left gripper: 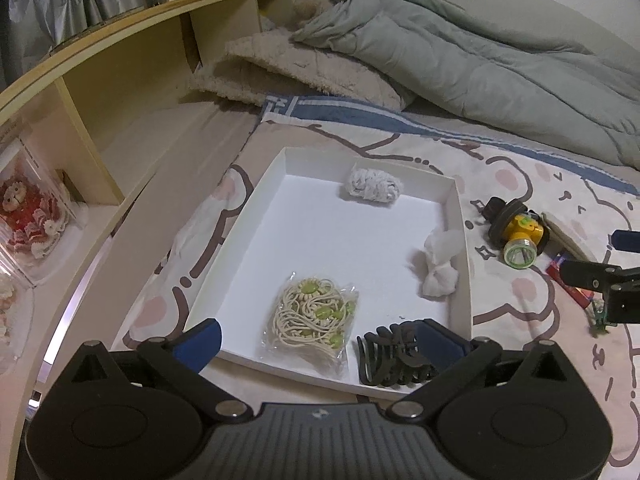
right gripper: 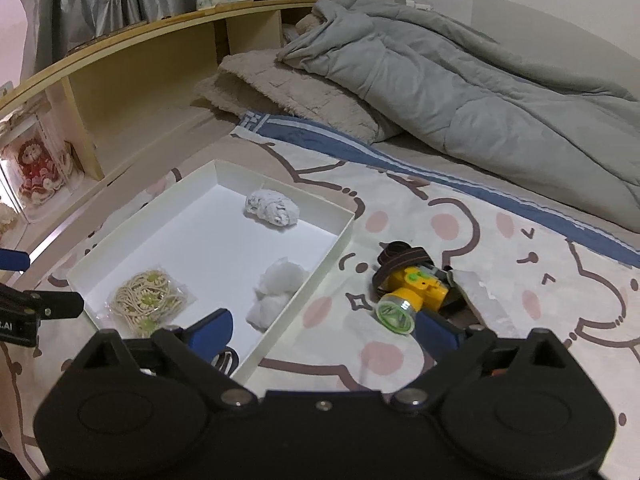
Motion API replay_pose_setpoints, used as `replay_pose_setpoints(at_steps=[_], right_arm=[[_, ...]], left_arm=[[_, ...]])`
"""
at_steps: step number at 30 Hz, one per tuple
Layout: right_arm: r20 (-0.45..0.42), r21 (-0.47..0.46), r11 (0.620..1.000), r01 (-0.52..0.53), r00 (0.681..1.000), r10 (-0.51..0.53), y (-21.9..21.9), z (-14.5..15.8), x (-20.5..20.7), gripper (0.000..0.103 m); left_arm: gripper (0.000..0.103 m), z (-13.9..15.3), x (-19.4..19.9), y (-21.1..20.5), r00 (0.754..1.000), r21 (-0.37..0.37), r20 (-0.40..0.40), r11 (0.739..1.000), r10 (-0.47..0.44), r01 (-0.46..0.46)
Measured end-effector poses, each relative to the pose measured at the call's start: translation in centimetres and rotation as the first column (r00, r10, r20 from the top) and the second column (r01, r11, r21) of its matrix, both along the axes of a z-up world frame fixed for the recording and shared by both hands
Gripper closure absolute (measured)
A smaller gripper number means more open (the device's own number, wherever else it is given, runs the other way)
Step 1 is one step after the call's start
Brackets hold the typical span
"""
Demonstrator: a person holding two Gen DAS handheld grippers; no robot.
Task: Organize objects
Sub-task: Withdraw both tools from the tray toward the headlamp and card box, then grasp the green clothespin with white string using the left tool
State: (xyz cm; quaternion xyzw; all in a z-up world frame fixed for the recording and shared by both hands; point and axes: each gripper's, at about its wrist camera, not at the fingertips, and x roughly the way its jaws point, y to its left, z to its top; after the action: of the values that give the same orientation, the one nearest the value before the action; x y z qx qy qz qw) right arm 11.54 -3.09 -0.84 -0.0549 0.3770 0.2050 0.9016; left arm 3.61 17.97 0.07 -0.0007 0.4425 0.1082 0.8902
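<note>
White tray (left gripper: pixel 460 216) gathering small items on the bed; left tongs (left gripper: pixel 316 340) spread over the hair claw (left gripper: pixel 394 360), right tongs (right gripper: pixel 324 328) spread beside the headlamp (right gripper: pixel 408 292) (likely next).

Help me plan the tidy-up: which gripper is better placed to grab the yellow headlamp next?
Right. The right gripper is open with the headlamp just ahead of its fingers, outside the white tray. The left gripper hovers open over the tray.

Dim indoor light, bluish cast; white tray (left gripper: pixel 460 240) brightest; fisheye bending edges, dark corners; soft shadows.
</note>
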Motion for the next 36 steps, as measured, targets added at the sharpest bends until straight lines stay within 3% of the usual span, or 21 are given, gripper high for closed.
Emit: replay_pose_setpoints(at_steps=[18, 27, 36], right_arm=[[0.046, -0.009, 0.999, 0.045, 0.998, -0.045, -3.5, 1.7, -1.3, 0.001], [0.086, 0.001, 0.986, 0.169, 0.982, -0.168, -9.6, 3.6, -1.8, 0.0], [0.113, -0.029, 0.963, 0.269, 0.958, -0.264, -15.0, 3.2, -2.9, 0.0]], left_arm=[[0.0, 0.7, 1.0, -1.7, 0.998, -0.028, 0.062, 1.0, 0.012, -0.01], [0.0, 1.2, 2.7, -6.2, 0.992, -0.025, 0.11, 0.997, -0.066, 0.069], [0.0, 1.3, 4.0, -10.7, 0.977, -0.041, 0.166, 0.989, -0.131, 0.14]])
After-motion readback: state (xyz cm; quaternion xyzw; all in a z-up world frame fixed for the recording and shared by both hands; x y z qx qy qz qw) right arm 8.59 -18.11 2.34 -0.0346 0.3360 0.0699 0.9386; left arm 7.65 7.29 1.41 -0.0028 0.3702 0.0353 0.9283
